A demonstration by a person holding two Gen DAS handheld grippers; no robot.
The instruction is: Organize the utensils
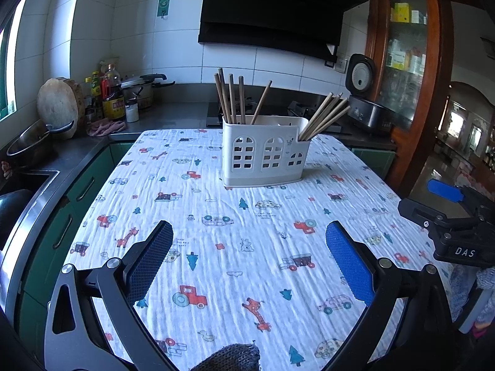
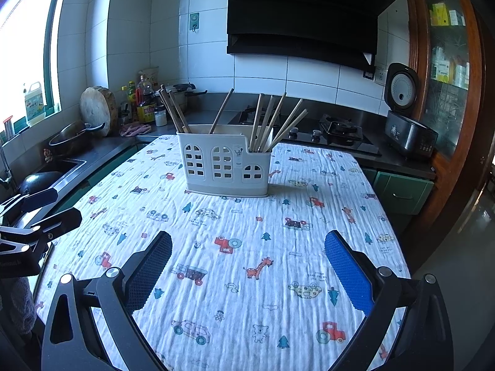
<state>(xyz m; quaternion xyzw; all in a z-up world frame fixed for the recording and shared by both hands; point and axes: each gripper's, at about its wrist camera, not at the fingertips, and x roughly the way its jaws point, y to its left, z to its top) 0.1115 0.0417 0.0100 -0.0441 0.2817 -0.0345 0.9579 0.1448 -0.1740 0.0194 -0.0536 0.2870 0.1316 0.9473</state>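
Fingers of your left gripper and right gripper are spread and empty above the tablecloth; chopsticks stand in the holder, well ahead.

Both grippers, left and right, have black frames, silver screws, blue textured pads; grey knit sleeve at bottom.

You've got a white plastic utensil holder with arched window cutouts, upright at the far middle of the worktop. Wooden chopsticks stand in its taller section; another chopstick bunch leans outward from the lower end compartment.
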